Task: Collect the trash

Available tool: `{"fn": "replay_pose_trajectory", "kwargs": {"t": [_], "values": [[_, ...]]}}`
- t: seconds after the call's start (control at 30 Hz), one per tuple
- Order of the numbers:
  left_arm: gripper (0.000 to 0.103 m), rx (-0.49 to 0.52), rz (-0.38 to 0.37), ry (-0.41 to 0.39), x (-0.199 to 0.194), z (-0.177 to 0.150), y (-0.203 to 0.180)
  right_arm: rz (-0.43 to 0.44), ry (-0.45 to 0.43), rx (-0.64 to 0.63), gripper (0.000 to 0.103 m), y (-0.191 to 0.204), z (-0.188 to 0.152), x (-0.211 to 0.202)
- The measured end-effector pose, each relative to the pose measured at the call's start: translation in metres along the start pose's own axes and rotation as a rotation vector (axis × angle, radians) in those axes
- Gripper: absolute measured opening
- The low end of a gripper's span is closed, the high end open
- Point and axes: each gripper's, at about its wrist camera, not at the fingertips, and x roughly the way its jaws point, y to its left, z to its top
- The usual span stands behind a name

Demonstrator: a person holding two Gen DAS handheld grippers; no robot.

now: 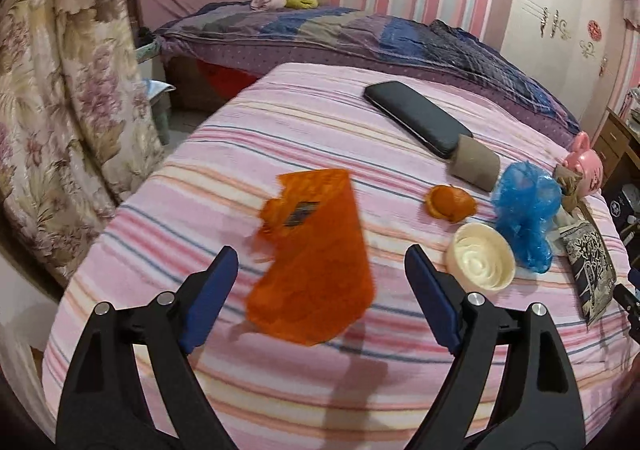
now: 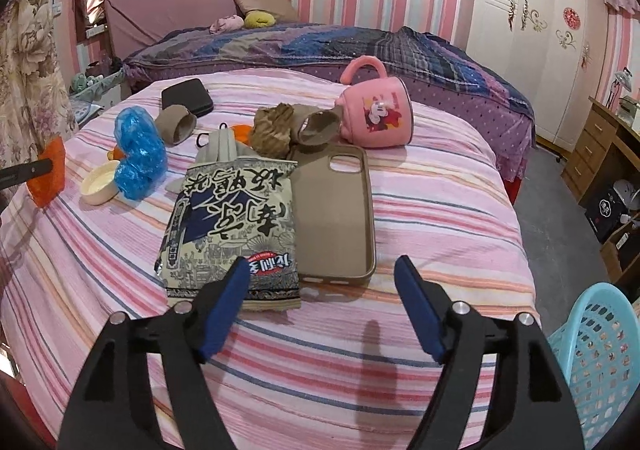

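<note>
Left wrist view: the left hand-held gripper (image 1: pixel 322 276) stands spread wide, pinching nothing, with a blurred orange plastic bag (image 1: pixel 316 250) in the middle of the frame between and just beyond its blue fingertips (image 1: pixel 216 290), above the pink striped bedspread (image 1: pixel 280 118). To the right of the bag lie an orange peel (image 1: pixel 452 202), a cream round plastic lid (image 1: pixel 480 262), a crumpled blue plastic bag (image 1: pixel 524 206) and a brown cardboard tube (image 1: pixel 476 164), which touches a black flat case (image 1: pixel 416 116) at upper centre.

In the right wrist view, the right hand-held gripper (image 2: pixel 322 300) is also spread and empty. A printed snack packet with blue and black lettering (image 2: pixel 236 226) lies at centre frame, its near end just beside the left fingertip, overlapping a beige phone case (image 2: pixel 336 210). Beyond these sit a crumpled brown paper wad (image 2: pixel 274 130) and a pink cartoon mug (image 2: pixel 376 114) tipped on its side. A light blue perforated plastic basket (image 2: pixel 600 354) shows at the lower right edge.
</note>
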Motion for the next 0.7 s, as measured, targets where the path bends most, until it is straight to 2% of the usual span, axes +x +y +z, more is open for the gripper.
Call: {"fn": "replay_pose_trajectory", "kwargs": {"t": [0.03, 0.1, 0.13, 0.17, 0.2, 0.3, 0.53, 0.63, 0.7], "values": [[0.074, 0.003, -0.006, 0.009, 0.003, 0.001, -0.004, -0.002, 0.002, 0.000, 0.074, 0.000, 0.000, 0.001], [0.045, 0.018, -0.014, 0.038, 0.009, 0.001, -0.010, -0.005, 0.006, 0.000, 0.078, 0.001, 0.000, 0.002], [0.037, 0.027, -0.014, 0.056, 0.014, 0.000, -0.013, -0.008, 0.007, 0.000, 0.080, 0.001, 0.000, 0.003], [0.021, 0.039, -0.013, 0.074, 0.018, -0.001, -0.016, -0.008, 0.007, 0.001, 0.081, 0.002, 0.001, 0.004], [0.011, 0.047, -0.011, 0.081, 0.020, -0.002, -0.016, -0.007, 0.009, 0.001, 0.081, 0.002, 0.000, 0.004], [0.008, 0.072, 0.010, 0.077, 0.020, -0.005, -0.017, -0.003, 0.021, 0.007, 0.081, 0.001, 0.001, 0.008], [0.005, 0.011, 0.002, 0.057, 0.012, -0.004, -0.001, 0.067, 0.086, 0.068, 0.079, -0.002, 0.001, 0.023], [0.005, 0.009, 0.006, 0.057, 0.013, -0.004, -0.001, 0.055, 0.080, 0.068, 0.073, -0.001, 0.000, 0.021], [0.005, 0.011, 0.007, 0.056, 0.013, -0.005, -0.001, 0.048, 0.083, 0.075, 0.058, -0.002, -0.001, 0.021]]}}
